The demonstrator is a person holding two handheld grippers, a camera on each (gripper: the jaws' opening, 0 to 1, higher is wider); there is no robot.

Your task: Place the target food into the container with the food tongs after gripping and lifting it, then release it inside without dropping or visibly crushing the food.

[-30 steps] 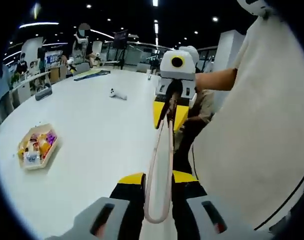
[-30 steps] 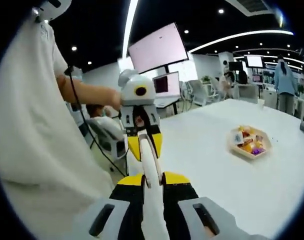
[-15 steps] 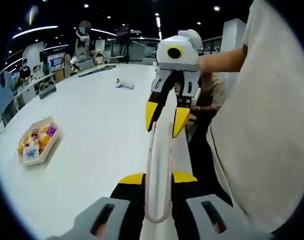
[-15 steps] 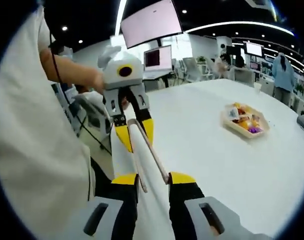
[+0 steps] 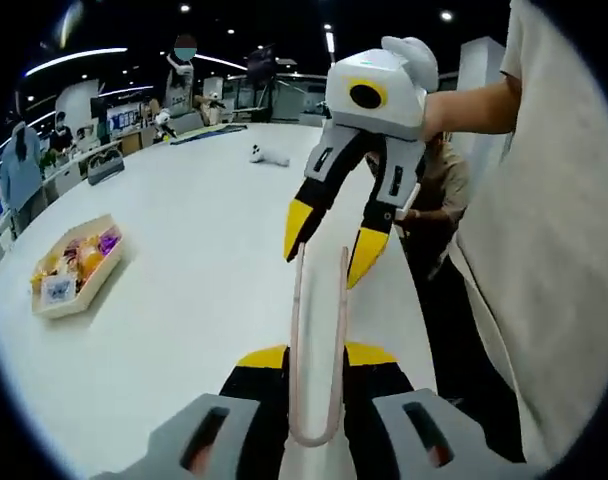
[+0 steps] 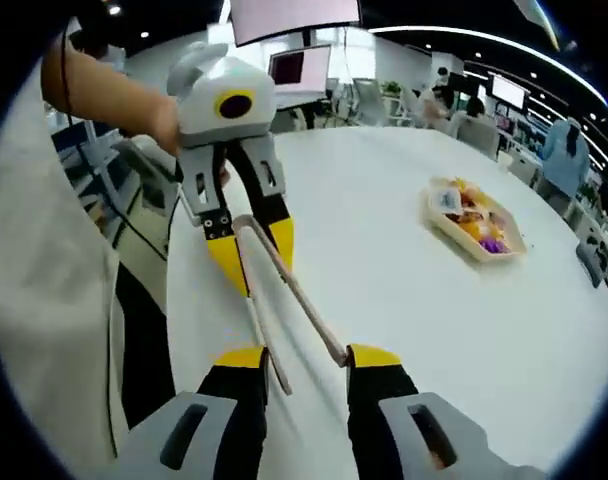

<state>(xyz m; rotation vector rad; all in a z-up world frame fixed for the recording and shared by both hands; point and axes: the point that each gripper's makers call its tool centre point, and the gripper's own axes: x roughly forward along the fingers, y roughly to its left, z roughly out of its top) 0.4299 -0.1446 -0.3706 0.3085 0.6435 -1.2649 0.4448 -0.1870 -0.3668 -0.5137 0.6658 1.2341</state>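
A pair of pale food tongs (image 5: 317,340) runs between my two grippers. My left gripper (image 5: 316,357) is shut on its looped end; from the other side that gripper (image 6: 252,252) shows around the bend of the tongs (image 6: 284,290). My right gripper (image 6: 306,357) is open, jaws spread, with the two tong arms lying between them. It hangs over the tong tips as the white-and-yellow right gripper (image 5: 332,242). A pale hexagonal tray (image 5: 54,305) of colourful wrapped food rests on the white table; the tray (image 6: 496,250) is well away from both grippers.
The round white table (image 5: 204,260) has its edge close by, beside the person in a pale shirt (image 5: 554,250). A small white object (image 5: 269,155) lies far across the table. Chairs, screens and other people stand beyond the table (image 6: 384,200).
My right gripper's jaws have spread apart and the tong arms have opened with them. Both views have tilted down toward the table.
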